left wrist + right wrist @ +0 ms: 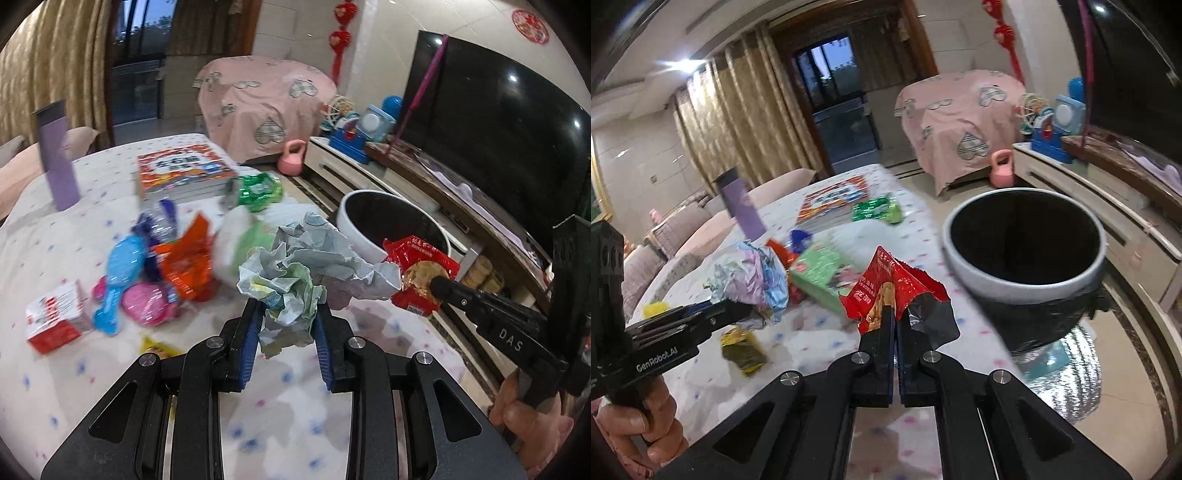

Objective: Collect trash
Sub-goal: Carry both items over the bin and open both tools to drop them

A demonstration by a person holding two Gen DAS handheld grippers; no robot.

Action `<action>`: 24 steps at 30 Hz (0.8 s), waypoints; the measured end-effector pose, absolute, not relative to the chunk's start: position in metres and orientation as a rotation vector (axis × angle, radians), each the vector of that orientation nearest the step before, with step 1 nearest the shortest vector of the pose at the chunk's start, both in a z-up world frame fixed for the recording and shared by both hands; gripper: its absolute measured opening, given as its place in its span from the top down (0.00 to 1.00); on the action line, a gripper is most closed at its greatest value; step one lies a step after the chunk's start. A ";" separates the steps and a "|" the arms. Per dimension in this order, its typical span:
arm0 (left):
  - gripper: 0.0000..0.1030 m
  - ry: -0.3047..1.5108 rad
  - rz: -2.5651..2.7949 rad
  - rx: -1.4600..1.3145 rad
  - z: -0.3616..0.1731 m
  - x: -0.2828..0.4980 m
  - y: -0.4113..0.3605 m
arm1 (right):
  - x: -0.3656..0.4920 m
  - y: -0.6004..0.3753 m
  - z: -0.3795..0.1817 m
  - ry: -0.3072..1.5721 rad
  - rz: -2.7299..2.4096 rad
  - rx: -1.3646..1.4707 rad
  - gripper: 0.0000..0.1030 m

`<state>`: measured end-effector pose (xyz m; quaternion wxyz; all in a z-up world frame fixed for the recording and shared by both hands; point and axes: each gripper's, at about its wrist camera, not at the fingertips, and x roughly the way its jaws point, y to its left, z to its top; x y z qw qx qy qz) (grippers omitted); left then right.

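1. The left tongs (288, 314) are closed on a crumpled paper ball (310, 266), which sits squeezed between the blue pads (246, 339) and is lifted clear of the table (295, 424).
2. The right tongs (895, 317) are shut tight on a red wrapper (886, 288), its torn top standing above the tips and its dark lining hanging to their right.
3. In the left view the right tongs (437, 284) reach in from the right, with the wrapper (421, 269) held just beside the paper ball's right edge.
4. In the right view the left tongs (738, 308) come in from the left with the paper ball (750, 280), held off the table (812, 350).
5. The bin (1023, 251), white-rimmed and dark inside, stands off the table's edge, ahead and to the right of the right tongs; in the left view the bin (354, 221) lies just behind the wrapper.
6. More litter lies on the table ahead and left of the left tongs: an orange wrapper (188, 258), a blue wrapper (118, 280), a pink piece (147, 302), a red-and-white box (55, 317) and a yellow wrapper (157, 347) close to the left finger.
7. Farther ahead are a green wrapper (258, 188), a book (184, 171) and a purple bottle (57, 155).
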<state>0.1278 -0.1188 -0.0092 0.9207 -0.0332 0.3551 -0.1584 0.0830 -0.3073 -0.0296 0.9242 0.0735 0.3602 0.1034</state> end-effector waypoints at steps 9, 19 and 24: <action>0.75 0.744 -0.391 -0.018 -0.006 0.155 -0.170 | 0.098 -0.348 -0.024 0.725 0.143 0.151 0.99; 0.74 0.757 -0.450 0.039 -0.001 0.192 -0.230 | 0.129 -0.390 -0.017 0.728 0.078 0.133 0.99; 0.74 0.765 -0.458 0.064 -0.002 0.214 -0.254 | 0.146 -0.409 -0.021 0.752 0.070 0.145 0.99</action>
